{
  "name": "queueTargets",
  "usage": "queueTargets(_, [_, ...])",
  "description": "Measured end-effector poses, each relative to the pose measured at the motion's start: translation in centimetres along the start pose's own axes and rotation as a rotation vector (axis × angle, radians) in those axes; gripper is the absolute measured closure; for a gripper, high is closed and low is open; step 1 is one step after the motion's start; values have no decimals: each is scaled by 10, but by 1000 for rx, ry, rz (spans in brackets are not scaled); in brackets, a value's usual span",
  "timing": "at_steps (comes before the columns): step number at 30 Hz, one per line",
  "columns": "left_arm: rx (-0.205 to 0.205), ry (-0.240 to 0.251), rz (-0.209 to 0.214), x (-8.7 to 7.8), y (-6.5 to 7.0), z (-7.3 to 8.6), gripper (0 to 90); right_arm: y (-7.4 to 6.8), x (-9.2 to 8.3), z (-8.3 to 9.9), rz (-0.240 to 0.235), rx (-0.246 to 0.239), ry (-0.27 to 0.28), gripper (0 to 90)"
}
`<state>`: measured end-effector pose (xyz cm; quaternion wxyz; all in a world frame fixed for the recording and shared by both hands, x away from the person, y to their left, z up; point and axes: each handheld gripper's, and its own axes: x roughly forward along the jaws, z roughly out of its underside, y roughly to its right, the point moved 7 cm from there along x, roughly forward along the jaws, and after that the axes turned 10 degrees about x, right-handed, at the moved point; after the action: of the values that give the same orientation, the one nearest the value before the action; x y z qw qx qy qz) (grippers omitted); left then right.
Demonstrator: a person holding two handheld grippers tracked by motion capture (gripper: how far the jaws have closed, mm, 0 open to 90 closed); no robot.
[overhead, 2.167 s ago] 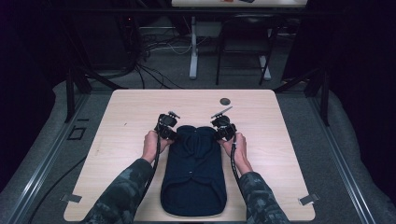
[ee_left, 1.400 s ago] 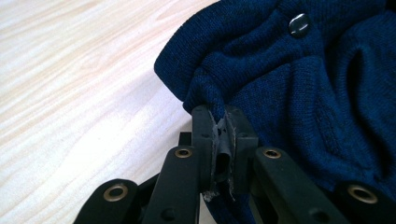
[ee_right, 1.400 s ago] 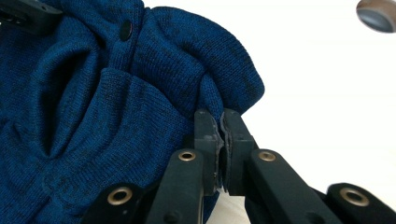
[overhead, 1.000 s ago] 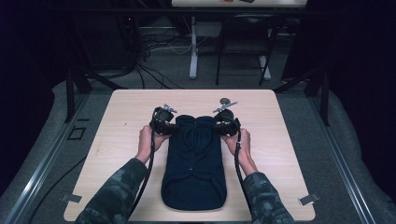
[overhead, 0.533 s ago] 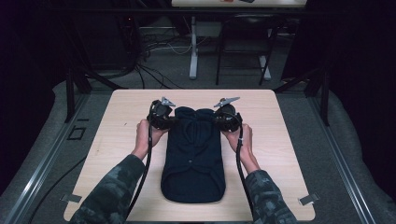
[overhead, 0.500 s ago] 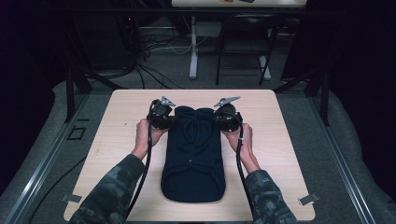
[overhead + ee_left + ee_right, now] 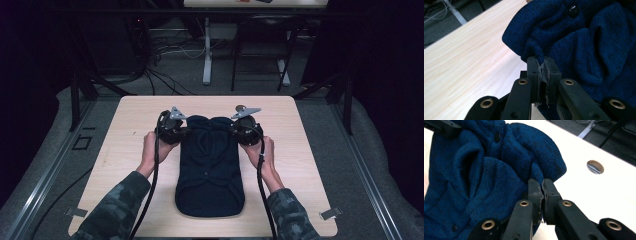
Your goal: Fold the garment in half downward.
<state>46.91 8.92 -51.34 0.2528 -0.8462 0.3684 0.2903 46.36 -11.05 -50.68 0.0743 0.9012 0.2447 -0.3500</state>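
- We see one dark blue knitted cardigan [image 7: 210, 167] lying lengthwise down the middle of the light wooden table [image 7: 125, 145], its near end short of the near table edge and its far end bunched up between two hand-held grippers.
- The left gripper [image 7: 172, 131] sits at the garment's far left corner and the right gripper [image 7: 246, 131] at its far right corner; each is held by one hand, two hands in all, in camouflage sleeves.
- Bare tabletop runs wide on both sides of the cardigan and beyond its far end up to the far edge; the near corners are free too.
- The left gripper view shows what the high view cannot: the left gripper [image 7: 541, 72] has its jaws pinched tight on a small fold of the knit, with one black button [image 7: 573, 10] just past it.
- The right gripper view shows the right gripper [image 7: 542, 192] likewise clamped closed on a fold of the cardigan [image 7: 486, 170], two buttons along the placket, and one round cable hole [image 7: 595, 166] in the table, well apart from the cloth.
- Only the high view shows the floor, the cables and the table legs beyond the far edge.
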Motion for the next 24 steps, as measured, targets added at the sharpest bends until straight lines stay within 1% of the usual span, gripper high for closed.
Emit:
queueTargets(3, [4, 2, 6, -2, 4, 5, 849, -4, -2, 7, -1, -15, 5, 868])
queueTargets(5, [8, 3, -3, -2, 5, 8, 849, -5, -2, 8, -1, -16, 3, 868])
queueTargets(6, [5, 0, -2, -2, 3, 10, 849, -6, -2, 9, 0, -26, 6, 869])
queueTargets(8, [1, 2, -3, -2, 2, 10, 850, -6, -1, 8, 2, -27, 8, 869])
queueTargets(9, [4, 1, -12, -2, 0, 9, 850, -8, 0, 7, 4, -29, 18, 869])
queueTargets(11, [8, 5, -19, -2, -1, 7, 850, -8, -1, 5, 10, -39, 13, 869])
queueTargets(13, [5, 12, -25, -3, -3, 4, 850, -8, -2, 2, 18, -44, 25, 869])
queueTargets(14, [11, 18, -37, -4, -5, 1, 850, -8, -2, 0, 24, -40, 33, 869])
queueTargets(16, [21, 20, -45, -4, -7, -3, 850, -6, -2, -3, 32, -45, 39, 869])
queueTargets(17, [25, 26, -56, -5, -8, -6, 850, -5, -3, -5, 44, -52, 44, 869])
queueTargets(18, [31, 29, -61, -6, -10, -10, 850, -5, -3, -8, 47, -47, 54, 869])
queueTargets(19, [31, 29, -61, -6, -10, -10, 851, -5, -3, -8, 47, -47, 54, 869])
queueTargets(20, [36, 56, -84, -10, -15, -19, 850, -3, -5, -14, 65, -49, 78, 869])
queueTargets(21, [38, 69, -89, -13, -16, -24, 851, -3, -7, -18, 72, -53, 94, 869])
queueTargets(22, [50, 81, -104, -17, -18, -28, 851, -3, -10, -22, 77, -53, 111, 869])
queueTargets(23, [60, 96, -112, -21, -17, -32, 851, -3, -14, -26, 80, -56, 137, 870])
queueTargets(24, [60, 96, -112, -21, -17, -32, 852, -3, -14, -26, 80, -56, 137, 870])
